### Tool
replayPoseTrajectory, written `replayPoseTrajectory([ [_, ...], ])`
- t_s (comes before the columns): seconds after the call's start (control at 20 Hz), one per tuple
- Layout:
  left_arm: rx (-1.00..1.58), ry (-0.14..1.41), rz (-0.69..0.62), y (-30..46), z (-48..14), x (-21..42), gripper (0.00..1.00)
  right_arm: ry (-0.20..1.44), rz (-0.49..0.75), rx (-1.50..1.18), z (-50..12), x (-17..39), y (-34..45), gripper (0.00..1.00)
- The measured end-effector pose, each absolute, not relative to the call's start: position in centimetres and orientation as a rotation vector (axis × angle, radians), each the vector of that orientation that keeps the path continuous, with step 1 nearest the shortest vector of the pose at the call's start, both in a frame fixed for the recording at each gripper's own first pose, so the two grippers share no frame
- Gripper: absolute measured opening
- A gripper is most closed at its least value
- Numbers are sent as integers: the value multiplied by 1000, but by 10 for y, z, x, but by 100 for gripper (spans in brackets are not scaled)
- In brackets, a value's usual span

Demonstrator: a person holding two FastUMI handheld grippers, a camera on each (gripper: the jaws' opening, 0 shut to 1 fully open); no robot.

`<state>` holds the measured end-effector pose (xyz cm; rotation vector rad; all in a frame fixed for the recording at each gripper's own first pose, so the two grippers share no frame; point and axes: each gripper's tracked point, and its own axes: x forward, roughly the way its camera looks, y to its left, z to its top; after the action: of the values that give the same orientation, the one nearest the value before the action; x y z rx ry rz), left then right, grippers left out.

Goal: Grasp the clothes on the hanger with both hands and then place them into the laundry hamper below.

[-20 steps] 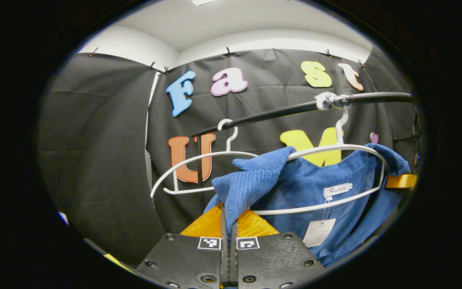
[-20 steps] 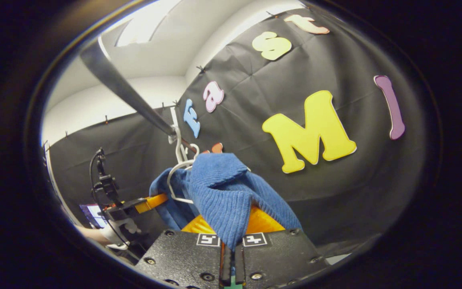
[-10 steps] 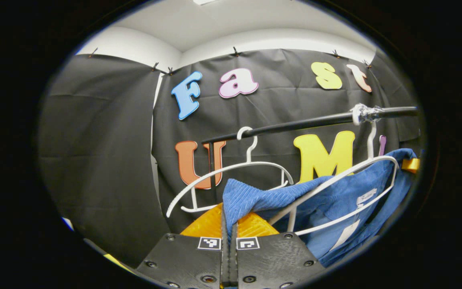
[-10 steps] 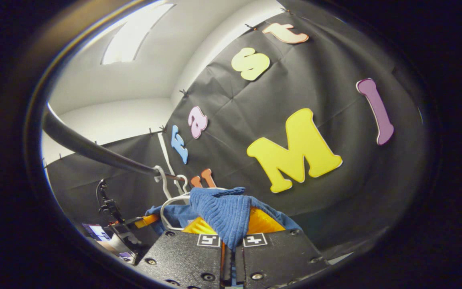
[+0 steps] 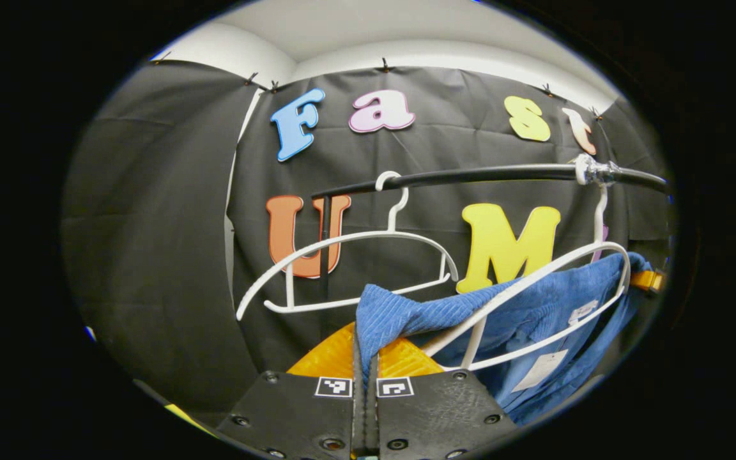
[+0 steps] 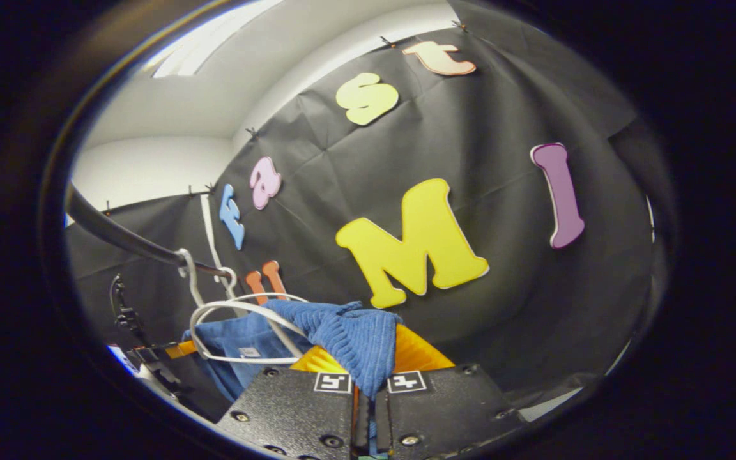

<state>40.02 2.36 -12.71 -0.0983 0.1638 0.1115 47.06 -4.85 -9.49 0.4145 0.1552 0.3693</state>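
One blue corduroy garment (image 5: 534,306) is seen stretched between two hand-held grippers beneath a black clothes rail (image 5: 483,174), from which two white hangers are suspended. In the left gripper view, the left hand-held gripper (image 5: 365,358) is closed, a fold of the blue cloth pinched between its two fingers. Behind it, the empty hanger (image 5: 342,246) hangs upright on the rail, while the second hanger (image 5: 553,268) is tilted, its lower end dipped toward the gripper, with the garment partly draped over and through it. One pale tag (image 5: 537,370) dangles from the cloth inside the collar. At the far right edge an orange part of the other gripper (image 5: 649,280) is glimpsed against the fabric. In the right gripper view, the right hand-held gripper (image 6: 364,386) is likewise closed on a bunched corner of the same garment (image 6: 349,338), with the tilted hanger (image 6: 240,313) looped over the cloth just to its left and the rail (image 6: 125,237) running above. The laundry hamper cannot be made out in either view.
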Motion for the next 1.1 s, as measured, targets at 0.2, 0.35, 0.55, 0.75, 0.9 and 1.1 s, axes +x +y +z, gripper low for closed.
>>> replayPoseTrajectory([
  [0.2, -113, 200, 131, 37, -149, 393, 0, 232, 353, 423, -126, 472, -41, 7],
  [0.35, -150, 257, 155, 46, -177, 387, 0, 283, 368, 396, -152, 465, -28, 7],
  [0.55, -162, 324, 198, 57, -214, 371, 0, 343, 382, 365, -184, 455, -14, 7],
  [0.75, -135, 380, 204, 58, -243, 355, 0, 401, 378, 339, -216, 441, -6, 7],
  [0.9, -121, 424, 193, 53, -265, 337, 0, 450, 366, 325, -241, 427, -3, 7],
  [1.1, -86, 469, 152, 32, -287, 322, 0, 509, 362, 313, -271, 407, 10, 7],
])
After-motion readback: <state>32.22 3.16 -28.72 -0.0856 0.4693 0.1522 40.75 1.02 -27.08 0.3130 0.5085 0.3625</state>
